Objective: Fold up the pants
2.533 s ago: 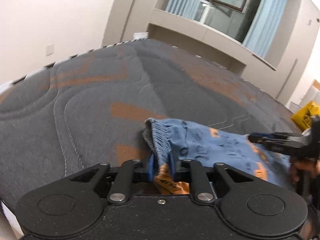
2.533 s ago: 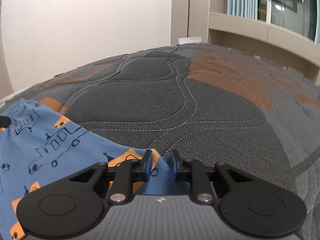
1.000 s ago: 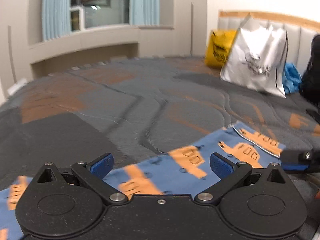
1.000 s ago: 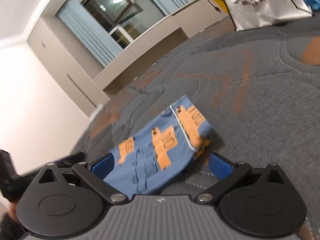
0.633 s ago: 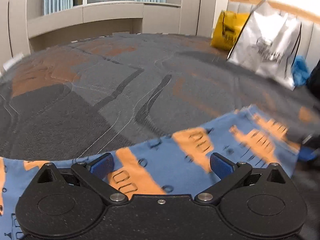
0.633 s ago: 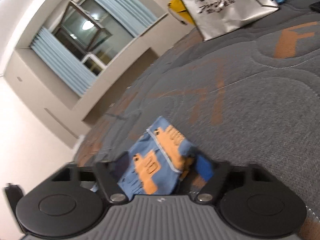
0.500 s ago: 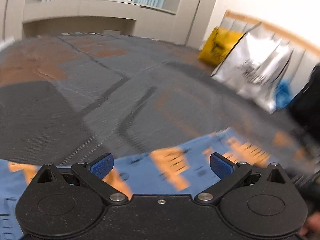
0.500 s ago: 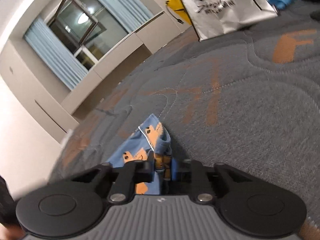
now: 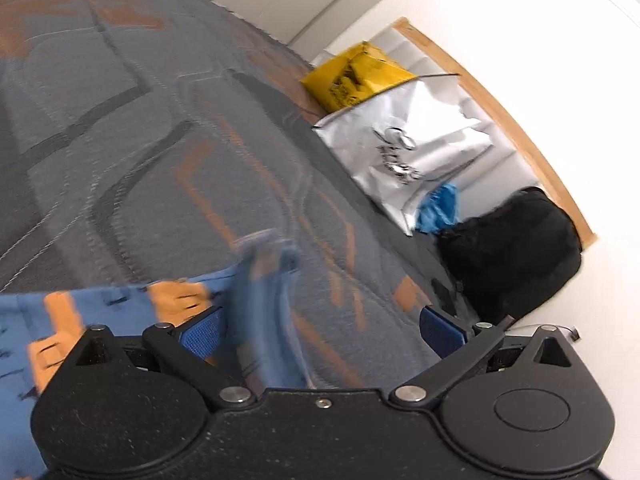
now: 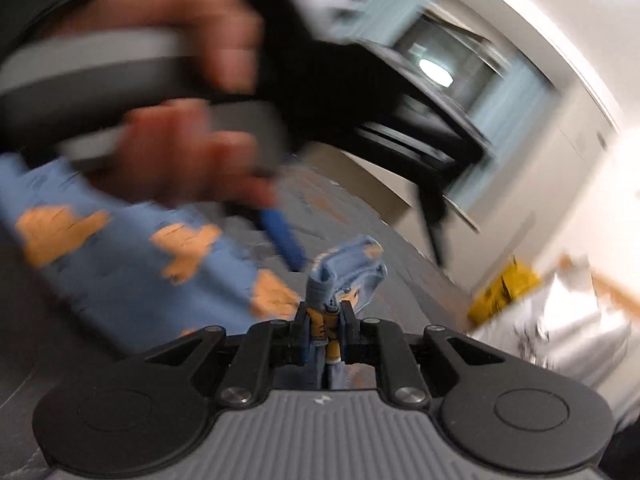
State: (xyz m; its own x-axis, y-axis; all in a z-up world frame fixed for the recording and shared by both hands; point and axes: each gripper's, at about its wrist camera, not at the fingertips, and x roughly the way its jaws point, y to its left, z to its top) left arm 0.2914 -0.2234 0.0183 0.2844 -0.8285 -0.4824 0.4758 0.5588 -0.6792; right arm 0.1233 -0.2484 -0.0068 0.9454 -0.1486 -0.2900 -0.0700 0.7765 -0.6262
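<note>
The blue pants (image 9: 120, 304) with orange prints lie on the grey and orange mattress (image 9: 140, 128). In the left wrist view a blurred fold of the pants rises between the jaws, which stand wide apart; my left gripper (image 9: 320, 330) is open. In the right wrist view my right gripper (image 10: 323, 320) is shut on a bunched end of the pants (image 10: 348, 268), lifted above the mattress. The rest of the pants (image 10: 120, 256) stretch away to the left. The person's hand holding the left gripper (image 10: 180, 136) is close above, blurred.
At the bed's head end stand a yellow bag (image 9: 356, 74), a silver-white bag (image 9: 408, 152), a blue cloth (image 9: 438, 208) and a black backpack (image 9: 516, 252). A window with blue curtains (image 10: 480, 76) shows behind.
My right gripper has shut on the end of the pants and lifted it. My left gripper stays open and has swung toward the head end. The left hand now passes close over the right gripper.
</note>
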